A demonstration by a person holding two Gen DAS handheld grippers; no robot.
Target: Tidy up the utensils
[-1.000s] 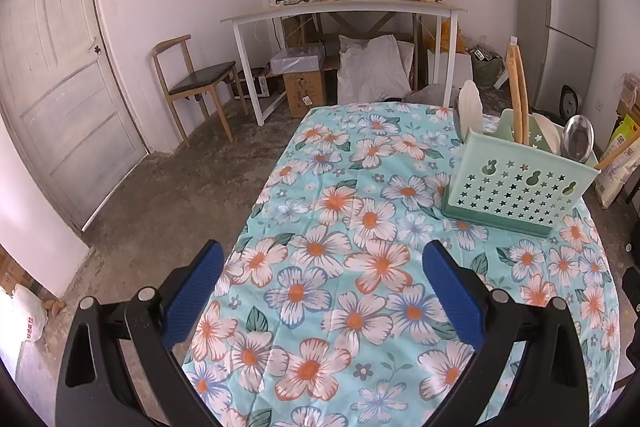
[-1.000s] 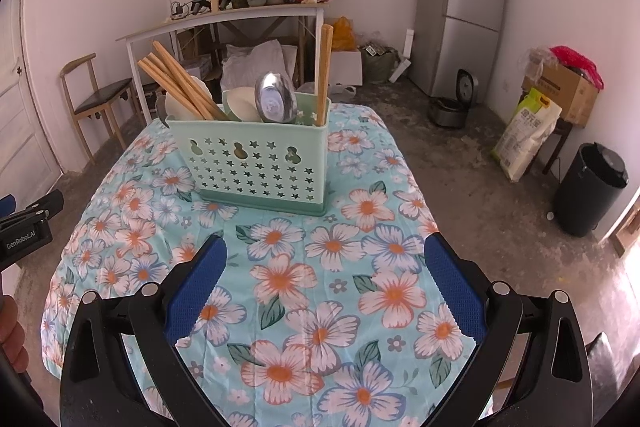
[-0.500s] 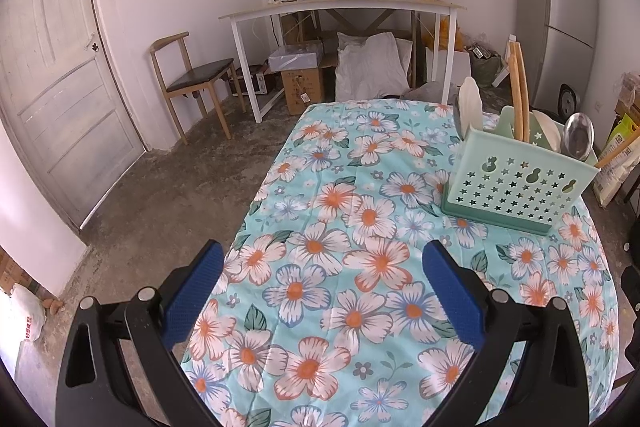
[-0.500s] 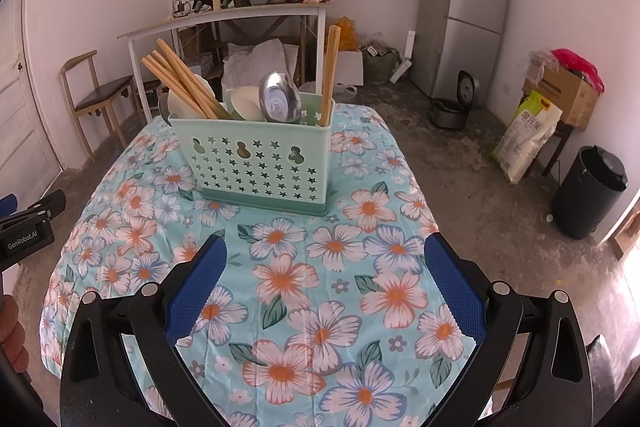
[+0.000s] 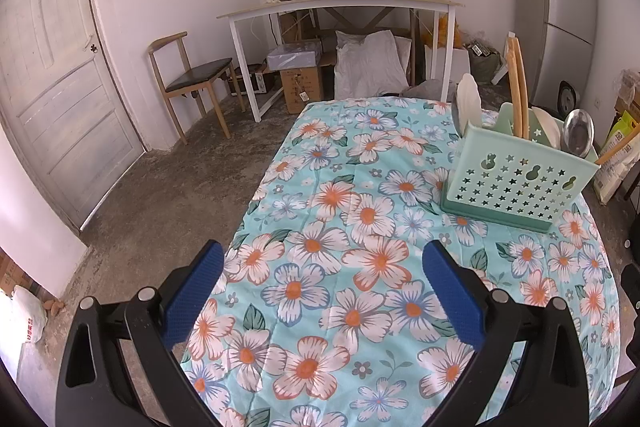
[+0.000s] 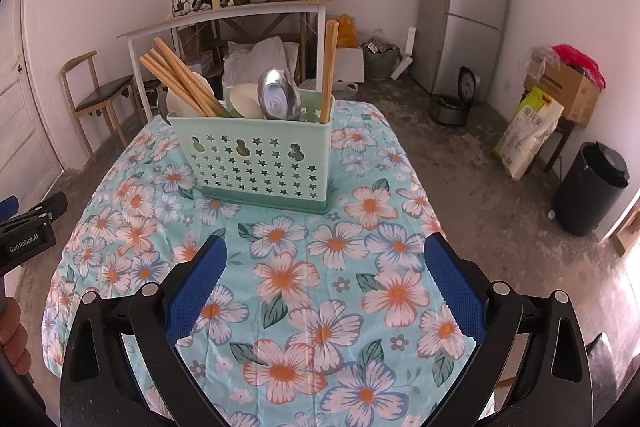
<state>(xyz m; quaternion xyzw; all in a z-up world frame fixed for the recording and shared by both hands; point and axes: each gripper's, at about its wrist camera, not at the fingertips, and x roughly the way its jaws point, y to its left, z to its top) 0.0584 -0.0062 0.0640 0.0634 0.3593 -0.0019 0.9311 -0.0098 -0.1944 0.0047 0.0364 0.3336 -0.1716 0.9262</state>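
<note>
1. Left wrist view. The left gripper [image 5: 322, 293] hangs over the near part of the flowered tablecloth [image 5: 360, 239], its blue ribbed pads spread wide with nothing between them. The caddy [image 5: 516, 183] stands well apart, to the right and farther back.
2. Same view, materials. The caddy is a pale green plastic box, its front pierced with stars and gourd shapes. Wooden chopsticks [image 5: 517, 91] stand upright in it beside white plastic spoons [image 5: 469, 101] and a metal spoon [image 5: 579, 135].
3. Right wrist view. The right gripper [image 6: 325, 293] is likewise spread and empty, facing the caddy [image 6: 256, 159] squarely across bare cloth.
4. Same view, contents. One bundle of chopsticks [image 6: 180, 77] leans left; a single pair [image 6: 329, 67] stands upright at the right end; the shiny metal spoon [image 6: 278, 99] sits between them.
5. Judgement. No utensil lies loose on the cloth, so sorting appears nearly complete or between picks. Any next pick would call for reaching forward and closing on a slim, smooth stick.
</note>
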